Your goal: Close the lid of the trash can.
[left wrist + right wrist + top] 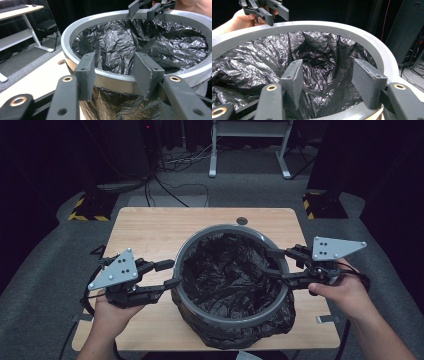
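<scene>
1. Left gripper (169,274): jaws standing partly apart, flanking the bin's left rim; pads not pressing on anything, nothing held.
2. Right gripper (272,262): jaws partly apart, hanging over the bin's right rim and pointing inward above the liner; gripping nothing.
3. Bin (227,320): grey round tub with a broad flat ring on top, sitting on the table's near half, close to the front edge. Likely stiff and fairly light; the smooth ring is looking slippery, so a pinch across its lip from both sides should be holding best.
4. Liner (227,270): black plastic bag, crumpled inside the bin and spilling out below the ring (75,30) down the outer wall. Thin, soft, glossy, probably tearing easily; take a fold near the rim.
5. Table (150,227): light wood top, a small round grommet (242,220) near the far edge.
</scene>
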`<control>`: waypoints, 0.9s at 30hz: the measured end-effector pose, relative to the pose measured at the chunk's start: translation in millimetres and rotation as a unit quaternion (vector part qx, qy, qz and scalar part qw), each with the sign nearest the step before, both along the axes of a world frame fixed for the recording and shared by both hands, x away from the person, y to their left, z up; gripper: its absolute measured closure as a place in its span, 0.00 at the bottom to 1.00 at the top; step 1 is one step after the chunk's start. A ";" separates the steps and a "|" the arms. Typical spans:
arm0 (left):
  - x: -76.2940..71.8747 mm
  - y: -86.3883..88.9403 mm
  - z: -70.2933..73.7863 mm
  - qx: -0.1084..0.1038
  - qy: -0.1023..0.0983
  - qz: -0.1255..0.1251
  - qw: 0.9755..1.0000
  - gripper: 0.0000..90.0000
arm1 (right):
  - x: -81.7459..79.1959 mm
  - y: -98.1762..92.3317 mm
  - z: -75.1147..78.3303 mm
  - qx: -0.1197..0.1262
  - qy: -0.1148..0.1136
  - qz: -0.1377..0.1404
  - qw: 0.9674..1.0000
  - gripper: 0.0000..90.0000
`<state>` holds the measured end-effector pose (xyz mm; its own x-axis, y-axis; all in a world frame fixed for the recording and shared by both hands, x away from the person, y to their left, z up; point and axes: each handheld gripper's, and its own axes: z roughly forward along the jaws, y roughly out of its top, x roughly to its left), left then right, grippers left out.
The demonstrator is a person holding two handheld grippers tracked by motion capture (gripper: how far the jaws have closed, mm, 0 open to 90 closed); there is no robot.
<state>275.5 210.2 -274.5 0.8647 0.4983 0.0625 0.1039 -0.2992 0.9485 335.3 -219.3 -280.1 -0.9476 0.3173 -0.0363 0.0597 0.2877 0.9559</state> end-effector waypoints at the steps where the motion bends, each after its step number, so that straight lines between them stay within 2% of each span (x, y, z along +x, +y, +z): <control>1: 0.3 1.1 0.2 -0.002 -0.001 0.005 1.000 0.49 | -0.2 -0.2 1.1 -0.001 0.004 0.003 1.000 0.45; 2: 1.0 3.3 0.8 -0.009 0.004 0.007 1.000 0.42 | -0.4 -0.6 3.0 0.001 0.010 0.005 1.000 0.43; 3: 1.4 6.1 1.4 -0.018 0.008 0.006 1.000 0.40 | -1.0 -1.4 5.6 0.004 0.016 0.001 1.000 0.42; 4: 1.2 8.8 1.6 -0.025 0.007 0.007 1.000 0.39 | -1.3 -2.8 8.4 0.005 0.012 -0.005 1.000 0.42; 8: -1.5 17.8 1.9 -0.026 0.001 0.017 1.000 0.38 | -1.8 -12.6 19.3 0.015 0.001 -0.024 1.000 0.42; 13: -6.0 30.2 0.1 -0.019 0.001 0.036 0.999 0.39 | -1.8 -28.6 27.0 0.015 -0.008 -0.060 0.998 0.42; 21: -11.5 51.3 -5.0 -0.013 0.004 0.069 0.997 0.39 | -1.3 -47.3 22.9 -0.002 -0.005 -0.102 0.995 0.42; 27: -12.5 61.6 -11.9 -0.008 0.010 0.090 0.996 0.39 | -3.5 -57.5 17.4 -0.006 -0.003 -0.129 0.992 0.41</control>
